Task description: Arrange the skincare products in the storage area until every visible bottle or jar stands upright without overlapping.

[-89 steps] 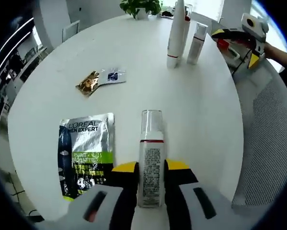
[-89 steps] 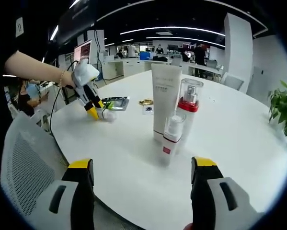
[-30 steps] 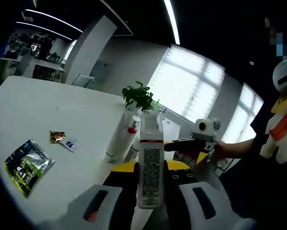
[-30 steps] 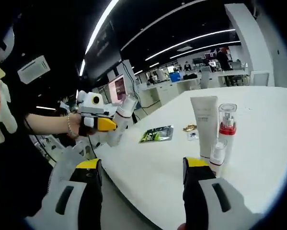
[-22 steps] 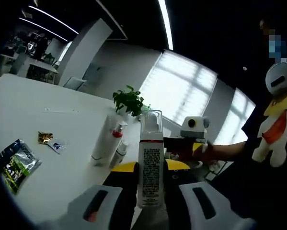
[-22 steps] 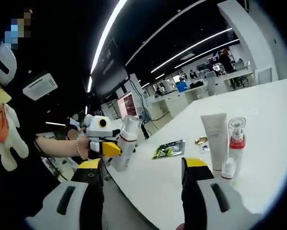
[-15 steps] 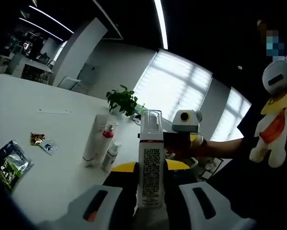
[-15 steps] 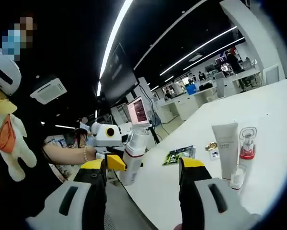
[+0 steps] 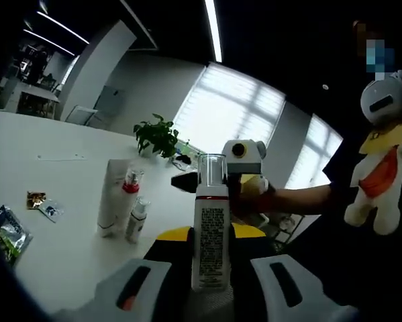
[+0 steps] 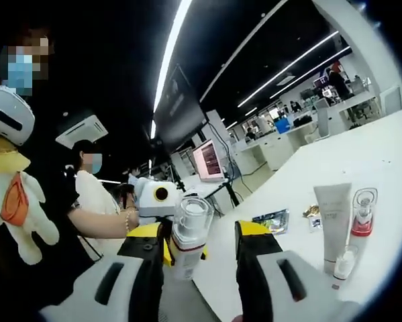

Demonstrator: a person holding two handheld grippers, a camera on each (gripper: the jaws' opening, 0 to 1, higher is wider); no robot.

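My left gripper (image 9: 212, 236) is shut on a white bottle (image 9: 211, 231) with a red band and a clear cap, held up in the air off the table. In the right gripper view that same bottle (image 10: 187, 238) points toward the camera, and its cap sits between the jaws of my right gripper (image 10: 199, 231), which is open and nearer to the bottle on its left side. The right gripper (image 9: 187, 181) reaches in just behind the cap. On the white table (image 9: 53, 255) stand a white tube (image 9: 112, 198), a red-collared pump bottle (image 9: 129, 196) and a small bottle (image 9: 139, 218).
A gold sachet (image 9: 35, 198), a small blue sachet (image 9: 52, 210) and a green mask pack (image 9: 9, 235) lie flat on the table. A potted plant (image 9: 155, 135) stands at the far edge. A plush toy (image 10: 13, 194) hangs on the left, with a person's forearm (image 10: 100, 221) beside it.
Both hands have swung together. The right gripper has closed in on the held bottle, so the cap now lies between its jaws. The left gripper keeps its hold.
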